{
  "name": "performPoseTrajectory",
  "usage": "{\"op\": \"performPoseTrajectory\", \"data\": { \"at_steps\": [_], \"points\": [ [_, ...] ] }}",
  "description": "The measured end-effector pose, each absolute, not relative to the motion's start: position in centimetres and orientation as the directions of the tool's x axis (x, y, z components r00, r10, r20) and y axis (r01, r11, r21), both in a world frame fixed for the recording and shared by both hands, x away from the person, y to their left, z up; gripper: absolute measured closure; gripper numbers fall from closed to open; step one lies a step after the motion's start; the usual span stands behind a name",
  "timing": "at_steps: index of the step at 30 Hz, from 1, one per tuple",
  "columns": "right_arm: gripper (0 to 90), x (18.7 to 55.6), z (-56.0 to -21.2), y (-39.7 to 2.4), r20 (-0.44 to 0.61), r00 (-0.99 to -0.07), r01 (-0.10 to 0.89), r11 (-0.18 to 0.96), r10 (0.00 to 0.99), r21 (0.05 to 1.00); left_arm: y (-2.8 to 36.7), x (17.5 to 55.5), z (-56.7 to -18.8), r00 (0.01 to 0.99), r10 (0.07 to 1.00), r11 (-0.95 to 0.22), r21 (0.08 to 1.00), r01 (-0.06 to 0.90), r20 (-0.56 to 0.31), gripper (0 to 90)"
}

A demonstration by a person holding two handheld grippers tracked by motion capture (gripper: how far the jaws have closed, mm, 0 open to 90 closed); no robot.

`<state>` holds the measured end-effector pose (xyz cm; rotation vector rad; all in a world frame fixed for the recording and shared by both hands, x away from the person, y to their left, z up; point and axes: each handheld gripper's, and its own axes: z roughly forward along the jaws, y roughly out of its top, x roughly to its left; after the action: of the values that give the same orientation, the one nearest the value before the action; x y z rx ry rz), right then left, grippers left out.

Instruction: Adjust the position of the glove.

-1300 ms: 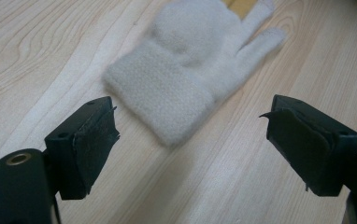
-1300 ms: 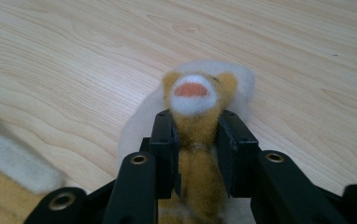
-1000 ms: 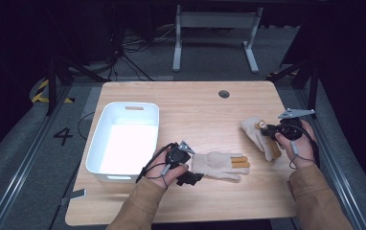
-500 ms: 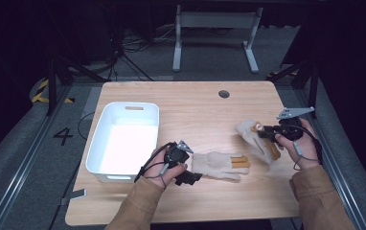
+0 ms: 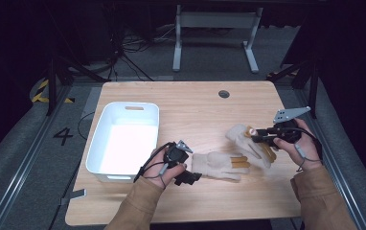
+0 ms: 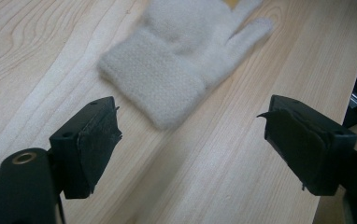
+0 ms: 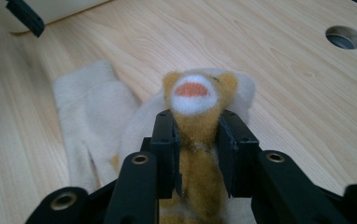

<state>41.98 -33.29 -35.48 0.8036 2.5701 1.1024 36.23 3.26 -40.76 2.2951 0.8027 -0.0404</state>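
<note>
Clearly your right gripper (image 7: 195, 140) is clamped on a soft, light glove (image 5: 248, 141) near the table's (image 5: 190, 103) right edge; grip the other glove (image 6: 167, 77), mid-front, by its cuff; your left gripper (image 6: 190, 144) gapes.

Count: 2 gloves, both cream knit with tan-orange fingertips. One glove (image 5: 218, 166) lies flat near worktop centre, toward 6 o'clock; second glove (image 5: 247, 139) sits at about 3 o'clock, one tan finger pinched between jaws in the right gripper view.

1 white bin (image 5: 123, 140), at 9 o'clock.

2 grippers: left gripper (image 5: 187, 168) at 7 o'clock, jaws spread wide with nothing between; right gripper (image 5: 258, 136) at 3 o'clock.

1 round cable hole (image 5: 223, 94) in the worktop (image 5: 190, 105), at 12 o'clock.

1 floor marking (image 5: 63, 136), digit 4, left of the worktop.
</note>
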Motion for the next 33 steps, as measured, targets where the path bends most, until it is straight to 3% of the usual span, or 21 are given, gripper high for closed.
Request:
{"op": "performPoseTrajectory", "data": {
  "at_steps": [17,33],
  "points": [
    [70.4,41.2,-35.5,-30.6,0.031,-0.924,0.278,0.613,0.382,0.739,3.1,36.0,-40.8,0.815,0.529,-0.578,0.602,0.551,-0.238,18.5],
    [70.3,41.2,-35.8,-28.5,0.031,-0.958,0.213,0.633,0.286,0.744,3.4,35.6,-40.9,0.815,0.529,-0.582,0.598,0.551,-0.237,18.6]
  ]
}}
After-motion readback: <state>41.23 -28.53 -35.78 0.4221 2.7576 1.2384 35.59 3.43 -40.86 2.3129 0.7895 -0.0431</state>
